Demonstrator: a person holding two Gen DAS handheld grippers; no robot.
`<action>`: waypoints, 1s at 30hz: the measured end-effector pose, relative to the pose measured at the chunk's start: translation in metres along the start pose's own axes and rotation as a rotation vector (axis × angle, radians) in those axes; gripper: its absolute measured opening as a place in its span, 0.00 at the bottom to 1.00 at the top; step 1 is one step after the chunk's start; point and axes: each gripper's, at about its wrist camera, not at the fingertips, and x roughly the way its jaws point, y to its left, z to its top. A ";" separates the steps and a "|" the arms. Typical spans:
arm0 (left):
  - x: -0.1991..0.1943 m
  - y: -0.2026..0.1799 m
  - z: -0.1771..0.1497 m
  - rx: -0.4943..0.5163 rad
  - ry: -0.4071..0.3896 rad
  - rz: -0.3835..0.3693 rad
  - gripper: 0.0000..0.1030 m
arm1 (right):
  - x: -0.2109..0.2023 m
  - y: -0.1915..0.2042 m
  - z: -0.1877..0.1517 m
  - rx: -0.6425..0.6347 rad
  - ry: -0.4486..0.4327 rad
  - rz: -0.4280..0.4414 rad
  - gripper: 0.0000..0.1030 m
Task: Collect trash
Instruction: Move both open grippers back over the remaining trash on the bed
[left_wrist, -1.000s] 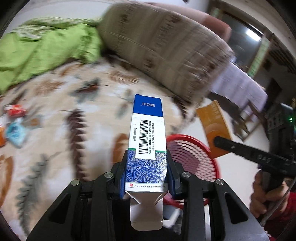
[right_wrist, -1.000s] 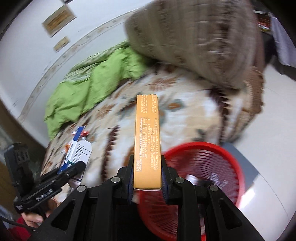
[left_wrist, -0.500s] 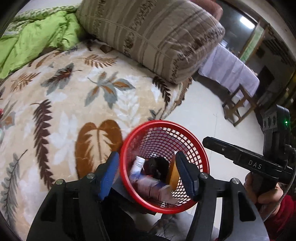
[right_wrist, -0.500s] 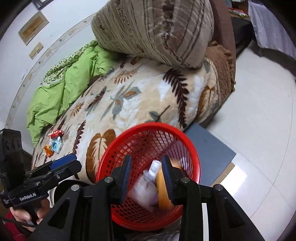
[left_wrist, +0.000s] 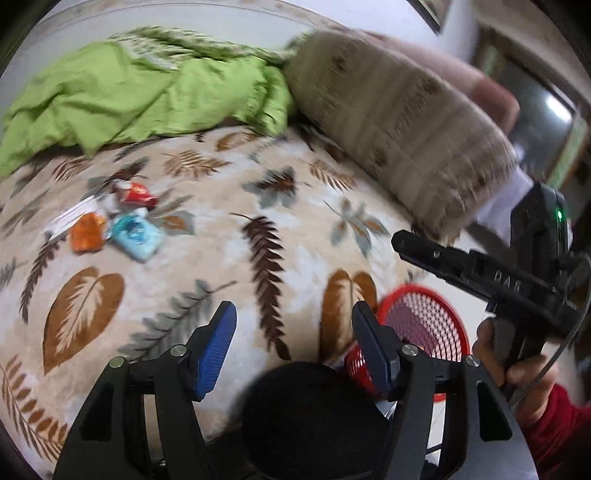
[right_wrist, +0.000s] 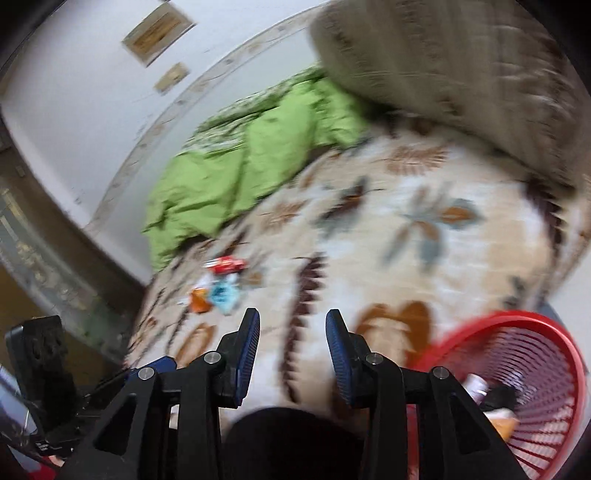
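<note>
my left gripper (left_wrist: 291, 325) stands with its blue pads about half apart and the jaws are opening; nothing sits between them, only the leaf-print bedspread (left_wrist: 207, 266) shows through the gap. the pads touch nothing that i can see. my right gripper (right_wrist: 291, 332) has a narrower gap, its jaws are opening too, and it is likewise empty, with bare bedspread between the pads.

from the left wrist view, the trash lies in a small cluster at about ten o'clock from my fingers, well apart from them: a red wrapper (left_wrist: 135, 194), an orange packet (left_wrist: 86, 232), a light blue packet (left_wrist: 137, 240) just beside it, and a white piece (left_wrist: 72, 214) that is too blurred to name. in the right wrist view the same cluster sits at about eleven o'clock, just beyond the left pad's tip.

the red basket (left_wrist: 447, 306) is at three o'clock of the left gripper, partly behind its right finger, at the bed's edge. in the right wrist view it fills the four o'clock corner, and some items lie inside, a white one and an orange one among them; blur keeps me from telling more.

the person's hand (left_wrist: 517, 369) in a red sleeve (left_wrist: 561, 432) grips the right gripper's handle. a green blanket (left_wrist: 140, 92) is bunched at twelve o'clock, and a striped pillow (left_wrist: 399, 133) lies at two o'clock.
</note>
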 end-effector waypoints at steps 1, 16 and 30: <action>-0.002 0.006 0.000 -0.007 -0.005 -0.001 0.62 | 0.004 0.007 0.001 -0.018 0.004 0.003 0.38; -0.014 0.133 -0.004 -0.265 -0.070 0.104 0.62 | 0.082 0.061 -0.001 -0.204 0.184 0.033 0.45; -0.022 0.241 -0.015 -0.473 -0.087 0.228 0.65 | 0.257 0.138 -0.003 -0.595 0.377 -0.004 0.64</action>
